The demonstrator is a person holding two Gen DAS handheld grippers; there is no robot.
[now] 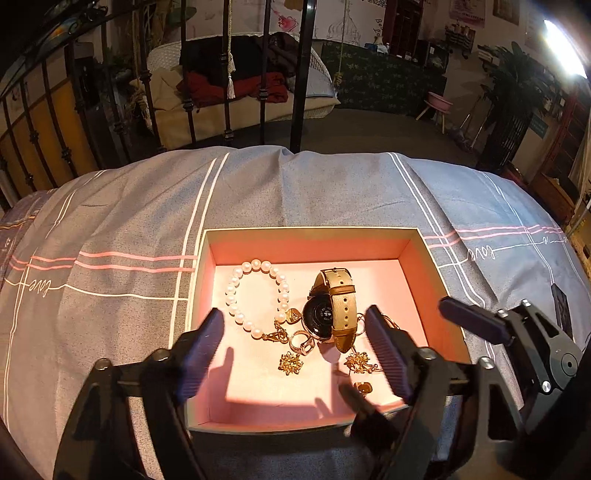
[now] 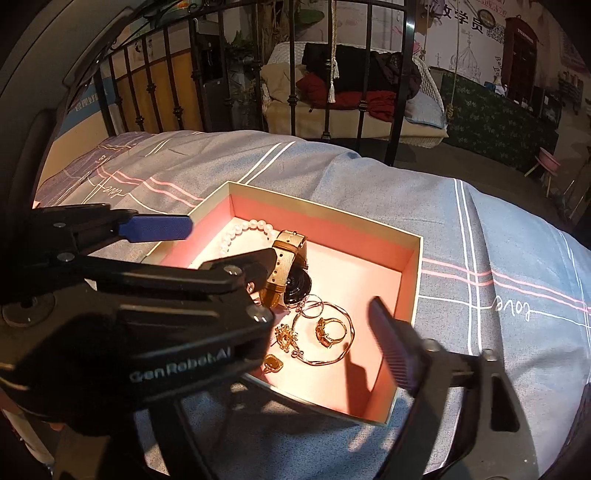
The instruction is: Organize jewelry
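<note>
Both grippers, left (image 1: 295, 343) and right (image 2: 314, 321), gape empty over the box (image 1: 421, 243); chain (image 2: 343, 332) beside watch (image 1: 332, 306) risks snagging.

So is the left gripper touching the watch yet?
Apart. In the left wrist view the left gripper is open, and bare pink box floor shows between each finger and the watch.

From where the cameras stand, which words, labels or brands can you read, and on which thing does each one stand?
"GenRobot.AI": white print on the left gripper body, seen in the right wrist view.
"love": script woven into the grey bedsheet, upside down there; also on it at and.
Chinese characters on the wall poster: too blurred to read surely.
Watch back: markings too small.
</note>
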